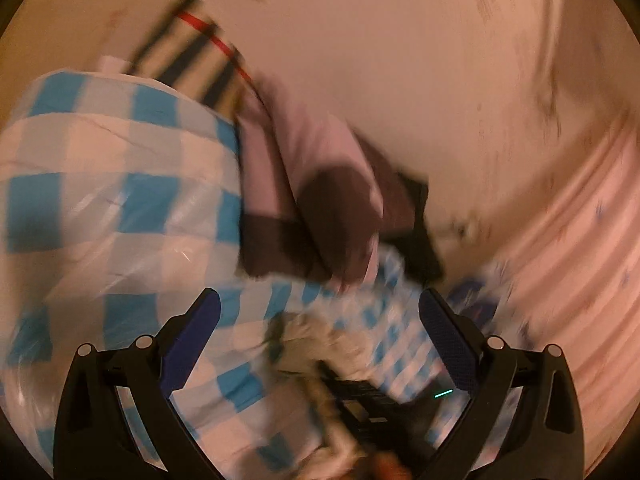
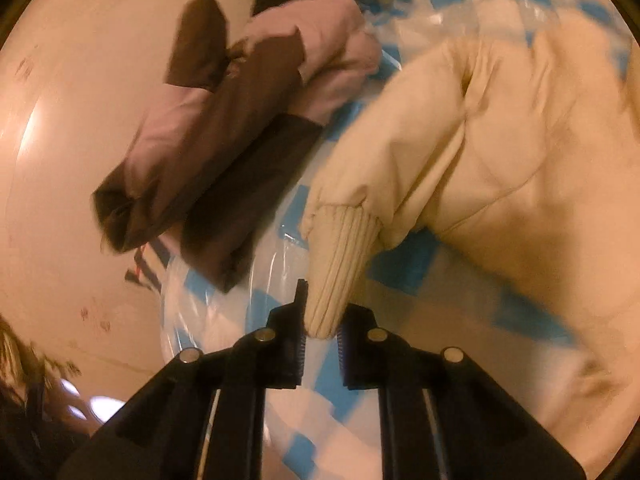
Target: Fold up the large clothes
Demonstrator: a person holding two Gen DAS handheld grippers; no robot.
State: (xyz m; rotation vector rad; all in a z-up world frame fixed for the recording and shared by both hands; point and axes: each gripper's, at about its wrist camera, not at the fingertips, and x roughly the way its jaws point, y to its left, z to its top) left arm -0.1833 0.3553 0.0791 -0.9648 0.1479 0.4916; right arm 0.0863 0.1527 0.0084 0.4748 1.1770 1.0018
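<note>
A cream padded jacket lies on a blue-and-white checked sheet under clear plastic. My right gripper is shut on the ribbed cuff of its sleeve, which is pinched between the two pads. In the blurred left wrist view, my left gripper is open above the checked sheet. A crumpled bit of cream cloth lies between and below its blue-padded fingers, untouched by them.
A folded pink and brown garment lies at the sheet's edge beside the jacket. A striped cloth rests on the pale floor. Pink fabric fills the right side. A blurred black frame sits under the left gripper.
</note>
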